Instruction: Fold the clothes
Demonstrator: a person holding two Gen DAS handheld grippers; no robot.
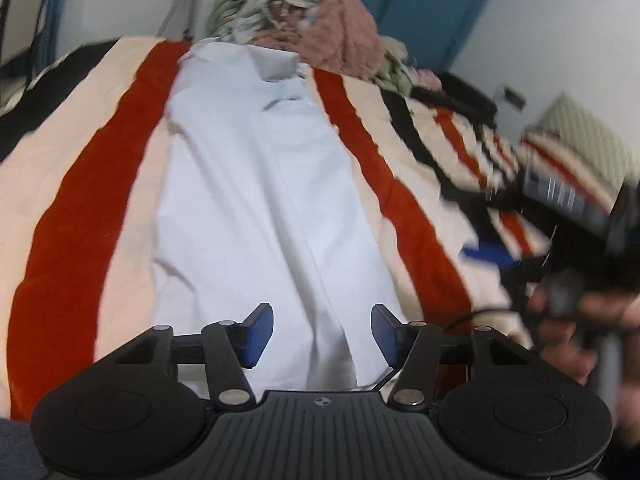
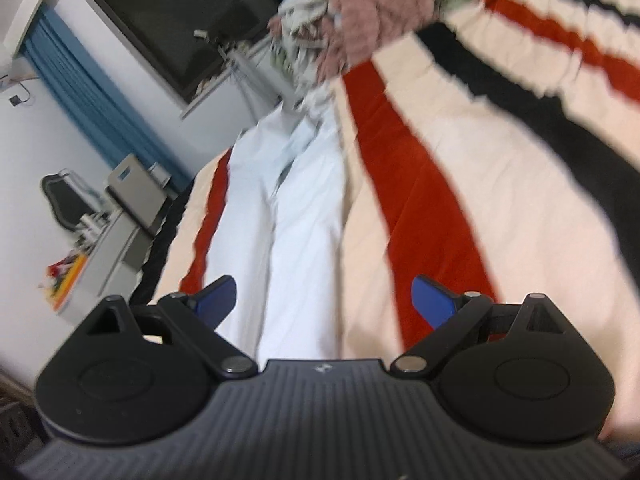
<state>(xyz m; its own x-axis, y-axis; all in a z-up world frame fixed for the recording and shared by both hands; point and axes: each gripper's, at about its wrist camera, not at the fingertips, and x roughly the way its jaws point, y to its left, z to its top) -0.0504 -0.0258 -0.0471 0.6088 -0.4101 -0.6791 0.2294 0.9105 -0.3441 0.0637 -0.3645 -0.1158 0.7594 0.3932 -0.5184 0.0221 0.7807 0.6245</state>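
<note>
A pair of white trousers (image 1: 256,200) lies flat and lengthwise on a striped blanket (image 1: 80,208), waistband at the far end. My left gripper (image 1: 322,334) is open and empty, just above the near leg ends. In the right wrist view the trousers (image 2: 296,216) run away from me on the blanket (image 2: 460,184). My right gripper (image 2: 324,302) is open and empty above the near end of the trousers. The right gripper also shows in the left wrist view (image 1: 560,240), blurred, at the right, held in a hand.
A heap of unfolded clothes (image 1: 312,12) sits at the far end of the bed; it also shows in the right wrist view (image 2: 360,4). A window (image 2: 176,20), blue curtains (image 2: 88,96) and a cluttered desk (image 2: 100,240) stand beyond the bed's left edge.
</note>
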